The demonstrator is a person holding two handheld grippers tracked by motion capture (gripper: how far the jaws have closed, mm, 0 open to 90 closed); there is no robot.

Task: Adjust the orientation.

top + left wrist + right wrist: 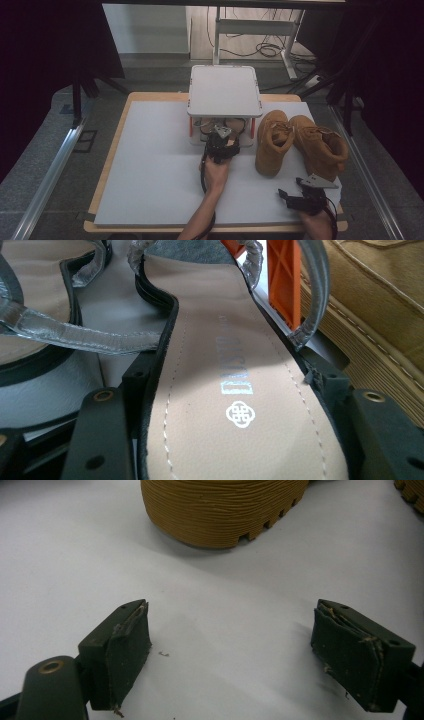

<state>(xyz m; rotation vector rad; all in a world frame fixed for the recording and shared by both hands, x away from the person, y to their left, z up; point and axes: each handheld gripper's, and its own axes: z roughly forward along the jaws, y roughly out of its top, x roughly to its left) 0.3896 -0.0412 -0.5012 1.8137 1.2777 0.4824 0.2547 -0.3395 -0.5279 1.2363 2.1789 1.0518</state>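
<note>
Black jaws of the left gripper [227, 435] sit on either side of a black-edged sandal with a tan insole and silver straps [235, 370], clamped on its sole; this sandal lies on the lower shelf of the small white rack with orange posts [225, 90] at the white tabletop's [155, 165] far edge. Near the front right corner, the right gripper [230, 655] hovers spread wide and empty, just short of two tan suede boots [300, 142].
</note>
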